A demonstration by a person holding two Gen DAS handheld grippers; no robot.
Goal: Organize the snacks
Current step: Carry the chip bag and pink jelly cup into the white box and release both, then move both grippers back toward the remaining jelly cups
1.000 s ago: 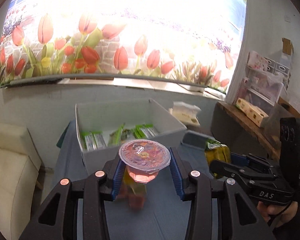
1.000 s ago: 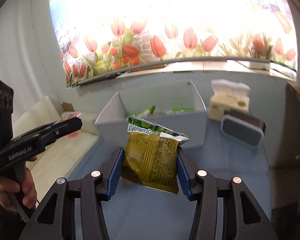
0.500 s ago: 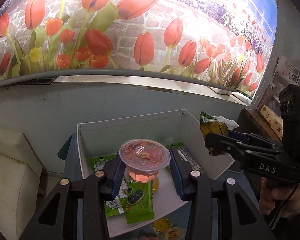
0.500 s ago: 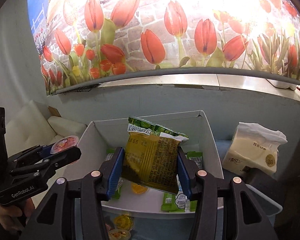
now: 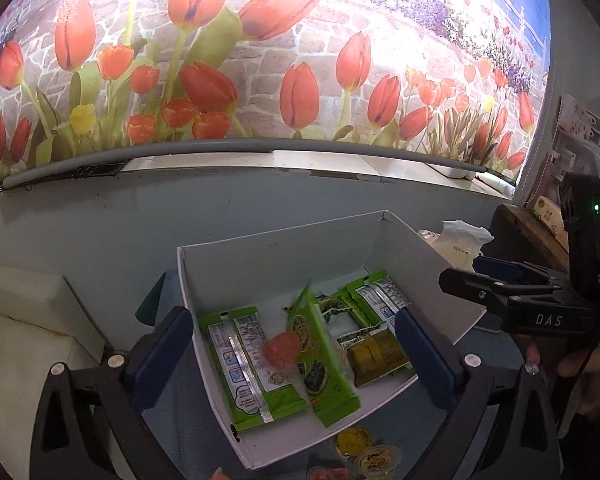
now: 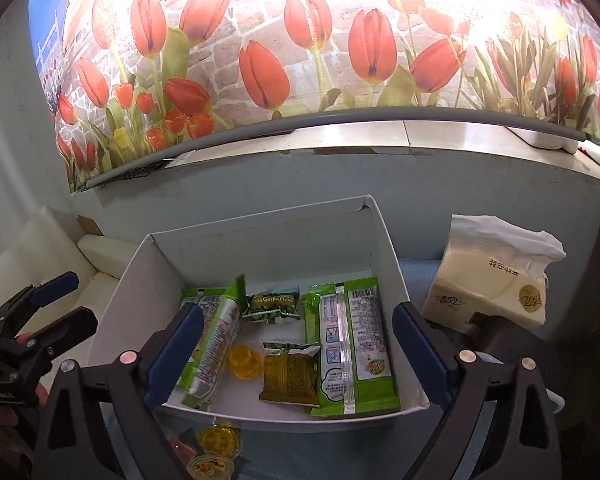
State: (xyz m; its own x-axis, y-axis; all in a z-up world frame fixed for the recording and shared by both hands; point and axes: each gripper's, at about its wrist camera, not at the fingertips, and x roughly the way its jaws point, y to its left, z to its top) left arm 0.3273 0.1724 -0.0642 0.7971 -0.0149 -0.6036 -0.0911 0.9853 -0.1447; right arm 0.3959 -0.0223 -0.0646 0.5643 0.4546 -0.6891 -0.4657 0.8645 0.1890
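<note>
White box (image 6: 384, 248) on blue table (image 6: 332, 456): contains green wrappers (image 6: 350, 344), olive-yellow snack bag (image 6: 290, 374), small pea packet (image 6: 276, 304), yellow jelly cup (image 6: 246, 362), blurred pink jelly cup (image 5: 282, 354). Left gripper (image 5: 292, 344): jaws wide apart, holding nothing. Right gripper (image 6: 296, 354): jaws wide apart, holding nothing. Tissue pack (image 6: 496, 276) beside box.

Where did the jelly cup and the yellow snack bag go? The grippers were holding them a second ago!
Both were let go into the white box. The left gripper opened and the red jelly cup dropped in; the right gripper opened and the yellow-green snack bag landed inside. The green packets stayed in the box, and the tissue pack stayed beside it.
</note>
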